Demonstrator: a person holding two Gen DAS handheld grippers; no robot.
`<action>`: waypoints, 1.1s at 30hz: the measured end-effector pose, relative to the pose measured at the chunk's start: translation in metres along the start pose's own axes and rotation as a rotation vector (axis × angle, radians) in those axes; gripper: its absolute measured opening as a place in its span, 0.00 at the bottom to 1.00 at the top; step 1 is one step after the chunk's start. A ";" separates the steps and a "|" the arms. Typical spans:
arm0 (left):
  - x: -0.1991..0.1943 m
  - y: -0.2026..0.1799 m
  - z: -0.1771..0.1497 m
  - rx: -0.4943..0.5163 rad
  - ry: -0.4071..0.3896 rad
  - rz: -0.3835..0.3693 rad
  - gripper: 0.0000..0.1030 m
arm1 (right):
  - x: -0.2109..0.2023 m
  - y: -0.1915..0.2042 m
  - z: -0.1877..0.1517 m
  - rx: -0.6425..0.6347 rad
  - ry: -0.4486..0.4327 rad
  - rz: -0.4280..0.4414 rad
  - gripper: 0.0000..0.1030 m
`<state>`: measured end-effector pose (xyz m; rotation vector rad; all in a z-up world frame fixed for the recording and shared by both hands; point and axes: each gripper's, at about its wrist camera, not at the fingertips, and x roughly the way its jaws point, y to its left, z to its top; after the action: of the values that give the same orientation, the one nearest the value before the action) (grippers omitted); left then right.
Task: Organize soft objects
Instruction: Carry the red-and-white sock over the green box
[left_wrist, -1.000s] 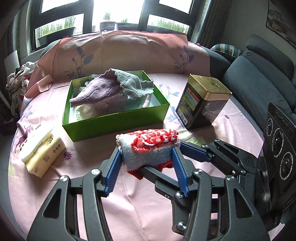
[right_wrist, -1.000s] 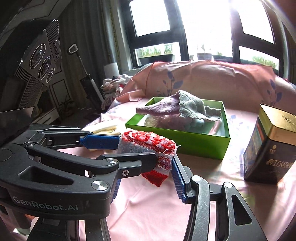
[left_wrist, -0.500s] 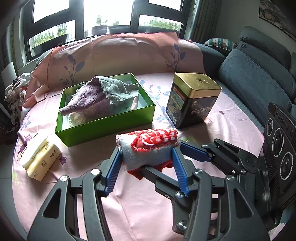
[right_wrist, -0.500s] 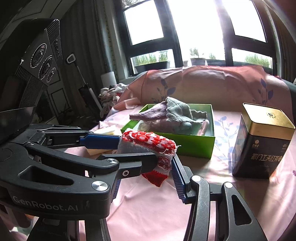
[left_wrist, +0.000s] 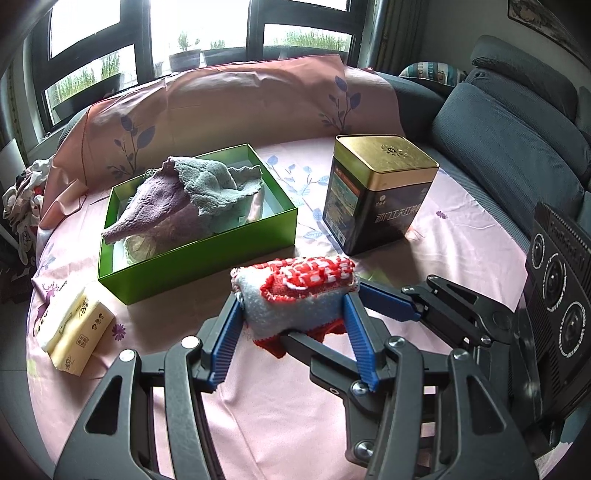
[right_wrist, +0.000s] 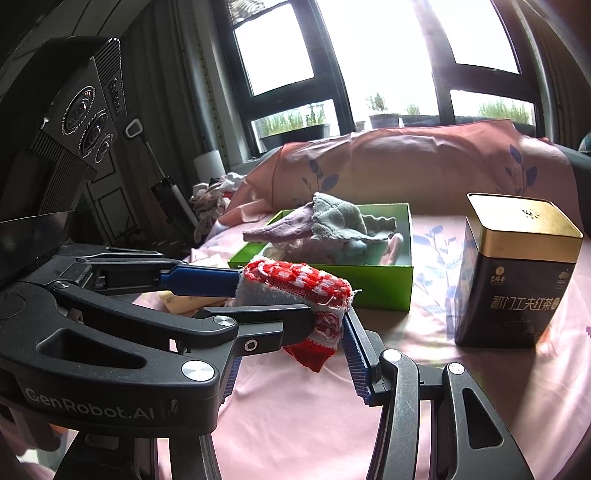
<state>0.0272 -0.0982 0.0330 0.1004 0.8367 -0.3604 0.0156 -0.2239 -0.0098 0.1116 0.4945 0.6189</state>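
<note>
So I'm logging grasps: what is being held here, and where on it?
A rolled red-and-white cloth is held by both tools: the left tool clamps its two ends, and the right tool grips its right end.

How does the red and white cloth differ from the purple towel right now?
The red and white cloth is rolled tight and held between both grippers' fingers; the purple towel lies loose and crumpled in the green box. Cloth patterned, towel plain. Both are soft fabric.
</note>
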 end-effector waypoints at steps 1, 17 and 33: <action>0.001 -0.001 0.001 0.004 0.000 0.001 0.53 | 0.000 -0.001 0.000 0.003 0.000 0.000 0.51; 0.010 -0.005 0.016 0.041 -0.007 -0.007 0.53 | 0.005 -0.014 0.008 0.019 -0.019 -0.020 0.51; 0.001 0.014 0.036 0.046 -0.059 0.015 0.53 | 0.019 -0.009 0.035 -0.020 -0.045 -0.007 0.51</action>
<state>0.0583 -0.0932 0.0560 0.1376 0.7692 -0.3673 0.0498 -0.2184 0.0109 0.1047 0.4447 0.6130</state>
